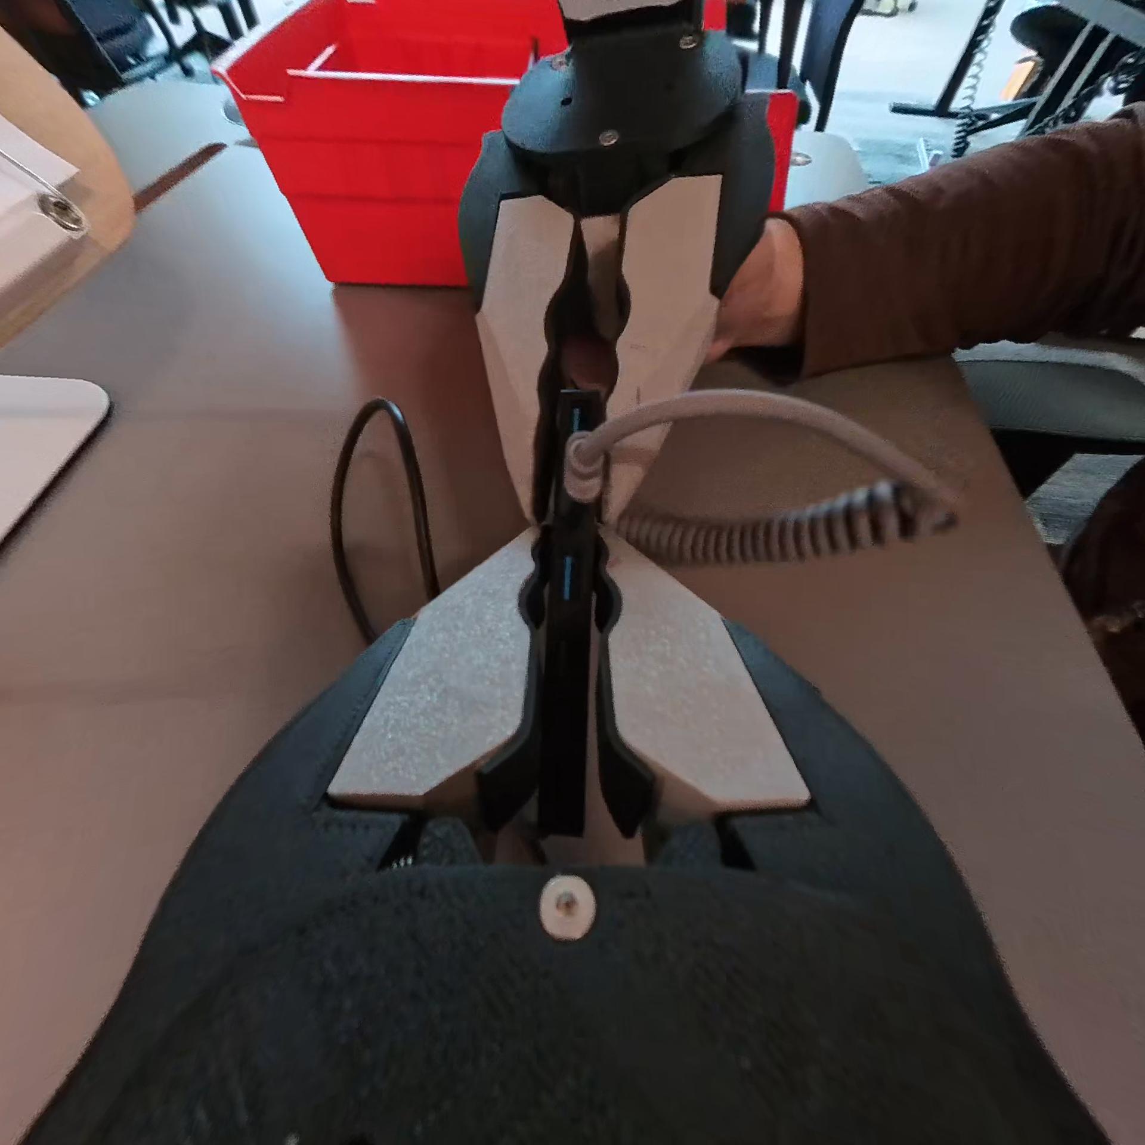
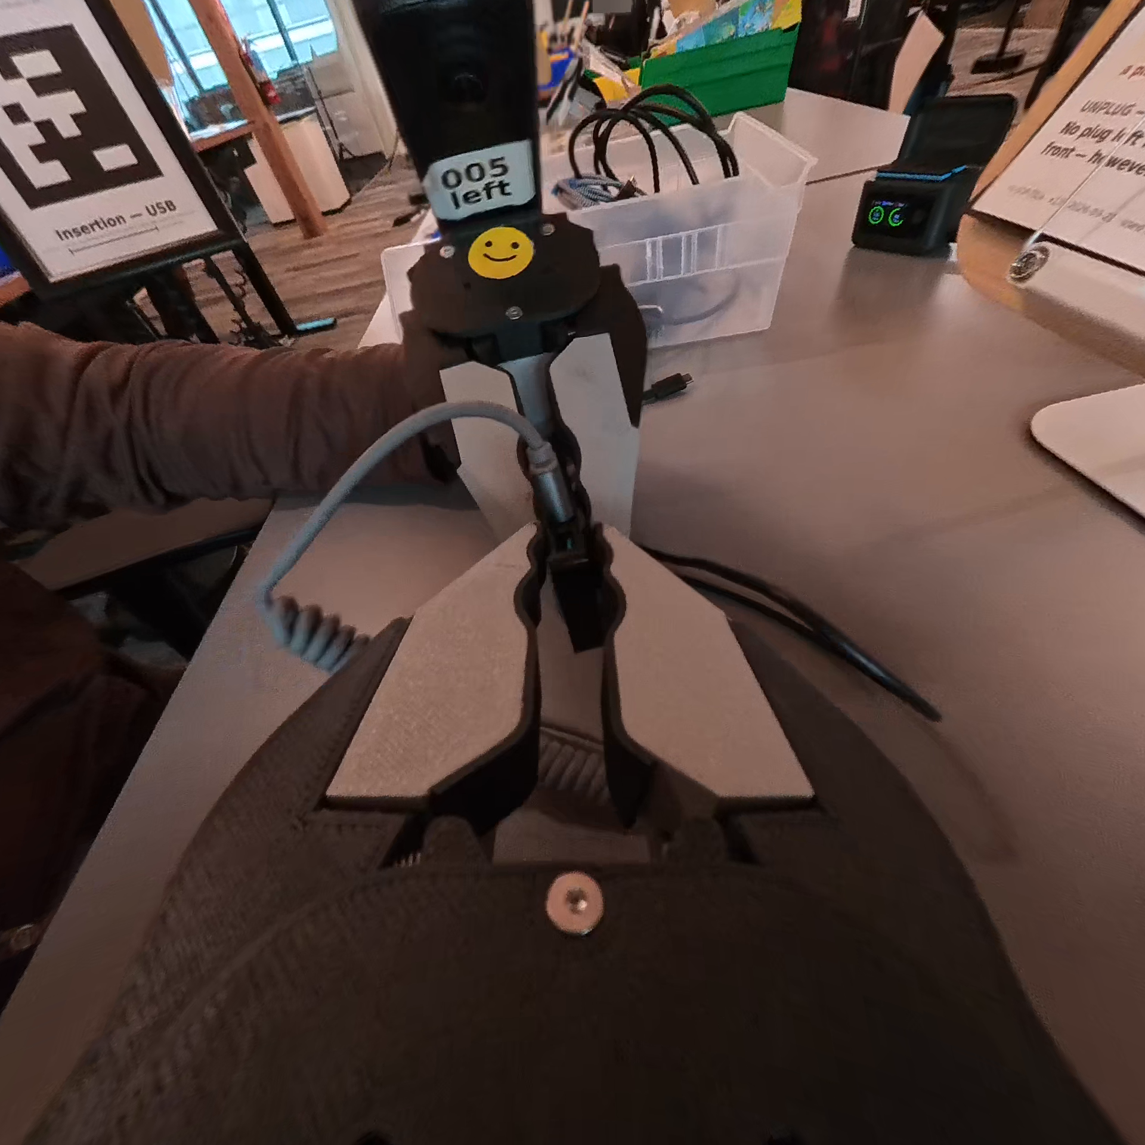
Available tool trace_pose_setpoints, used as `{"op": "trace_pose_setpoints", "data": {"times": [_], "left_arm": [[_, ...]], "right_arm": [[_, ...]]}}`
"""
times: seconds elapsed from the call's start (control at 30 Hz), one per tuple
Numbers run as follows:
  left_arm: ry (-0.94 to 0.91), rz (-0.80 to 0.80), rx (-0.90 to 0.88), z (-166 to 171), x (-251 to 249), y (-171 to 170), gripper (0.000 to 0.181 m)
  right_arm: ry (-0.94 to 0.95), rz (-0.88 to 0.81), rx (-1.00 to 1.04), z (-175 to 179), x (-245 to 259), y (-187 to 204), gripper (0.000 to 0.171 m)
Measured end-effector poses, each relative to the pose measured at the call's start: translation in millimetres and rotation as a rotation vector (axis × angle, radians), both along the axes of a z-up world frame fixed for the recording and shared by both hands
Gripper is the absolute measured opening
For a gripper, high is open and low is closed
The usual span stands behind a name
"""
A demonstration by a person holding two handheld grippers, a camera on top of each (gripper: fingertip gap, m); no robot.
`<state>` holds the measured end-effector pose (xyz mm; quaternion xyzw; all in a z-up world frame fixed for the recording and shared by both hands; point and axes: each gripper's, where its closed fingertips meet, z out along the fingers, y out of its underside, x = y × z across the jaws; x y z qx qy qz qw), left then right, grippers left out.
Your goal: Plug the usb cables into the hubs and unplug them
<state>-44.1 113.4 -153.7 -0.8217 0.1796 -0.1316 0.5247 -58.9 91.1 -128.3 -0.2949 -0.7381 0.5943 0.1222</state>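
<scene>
A thin black USB hub (image 1: 564, 681) with blue ports is held above the table, ports facing up. My left gripper (image 1: 567, 545) is shut on its flat sides. A grey cable's plug (image 1: 577, 474) stands in a port where both grippers' tips meet. My right gripper (image 1: 573, 514) faces the left one, tip to tip, shut at the plug's base (image 2: 550, 492) over the hub's far end (image 2: 582, 613). In the right wrist view my right gripper (image 2: 570, 545) is near and the left gripper (image 2: 573, 526) is opposite. The cable's coiled part (image 1: 774, 526) hangs to one side.
The hub's black lead (image 1: 378, 495) loops on the brown table (image 1: 217, 557). A red bin (image 1: 372, 173) stands behind. A clear box of cables (image 2: 700, 248), a small black device with a lit display (image 2: 911, 210), sign boards and a white pad (image 2: 1096, 440) ring the area. A sleeved arm (image 1: 960, 248) reaches in. The tips of both grippers are at nearly the same place.
</scene>
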Motion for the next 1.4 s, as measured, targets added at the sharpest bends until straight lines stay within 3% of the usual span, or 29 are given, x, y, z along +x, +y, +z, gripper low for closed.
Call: {"op": "trace_pose_setpoints", "data": {"times": [0.63, 1.4], "left_arm": [[-0.050, 0.028, 0.018, 6, -8, 1, 0.011], [0.041, 0.057, 0.022, 1, -12, -3, 0.010]], "right_arm": [[0.048, -0.038, -0.037, 9, -3, 10, 0.010], [0.044, -0.060, -0.033, 3, -1, 18, 0.014]]}}
